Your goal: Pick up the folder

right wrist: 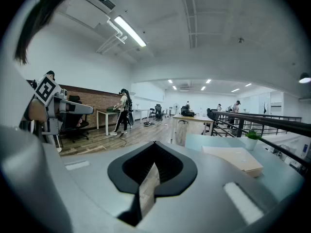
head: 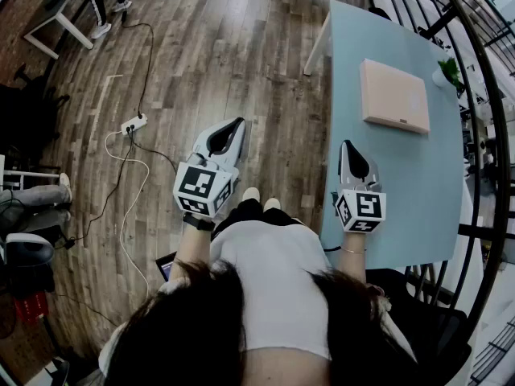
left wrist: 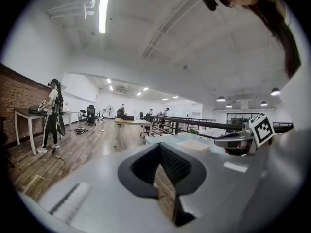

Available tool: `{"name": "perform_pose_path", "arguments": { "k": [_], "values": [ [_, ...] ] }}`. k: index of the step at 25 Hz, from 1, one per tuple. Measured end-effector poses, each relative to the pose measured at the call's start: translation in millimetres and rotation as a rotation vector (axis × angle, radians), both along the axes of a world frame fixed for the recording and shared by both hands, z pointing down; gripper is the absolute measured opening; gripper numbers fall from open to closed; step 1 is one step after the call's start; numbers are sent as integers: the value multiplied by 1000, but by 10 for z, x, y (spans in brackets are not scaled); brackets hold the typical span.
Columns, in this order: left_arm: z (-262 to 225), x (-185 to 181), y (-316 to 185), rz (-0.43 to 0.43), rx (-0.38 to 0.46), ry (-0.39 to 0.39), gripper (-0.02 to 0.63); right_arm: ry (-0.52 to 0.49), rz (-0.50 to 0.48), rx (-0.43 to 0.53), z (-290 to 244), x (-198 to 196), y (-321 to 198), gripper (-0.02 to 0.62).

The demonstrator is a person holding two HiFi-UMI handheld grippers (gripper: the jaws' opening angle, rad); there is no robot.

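Head view: folder (head: 393,96) lies on table (head: 402,191) well ahead of the clenched, empty right hand-held gripper (head: 348,146).

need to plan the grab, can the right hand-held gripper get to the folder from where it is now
Probably yes. The right hand-held gripper is over the table, and the folder lies flat further ahead with nothing standing between them. Its jaws are shut, so they must open first.
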State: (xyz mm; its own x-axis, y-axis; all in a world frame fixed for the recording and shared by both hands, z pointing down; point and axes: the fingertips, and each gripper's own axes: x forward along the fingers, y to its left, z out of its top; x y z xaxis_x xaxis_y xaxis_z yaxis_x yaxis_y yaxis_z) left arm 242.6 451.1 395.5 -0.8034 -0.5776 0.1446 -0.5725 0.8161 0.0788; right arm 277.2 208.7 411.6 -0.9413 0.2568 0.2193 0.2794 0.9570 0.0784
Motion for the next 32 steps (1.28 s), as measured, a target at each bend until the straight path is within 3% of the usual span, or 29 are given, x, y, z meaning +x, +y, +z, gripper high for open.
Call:
{"name": "perform_pose_path", "arguments": {
  "k": [12,20,26,32],
  "values": [
    [177,-247,308,6,1,56,57,-10,-2,-30,7,-236,266,8],
    [341,-572,442,-17,8,108,60,27,-23,-56,109,-560,352,78],
    [468,-1064,328,-31,15,117,86,34,-22,-65,237,-1048,197,84],
    [393,-1854,100,-37,18,102,110,37,-33,-73,227,-1833,-24,95]
  ]
}}
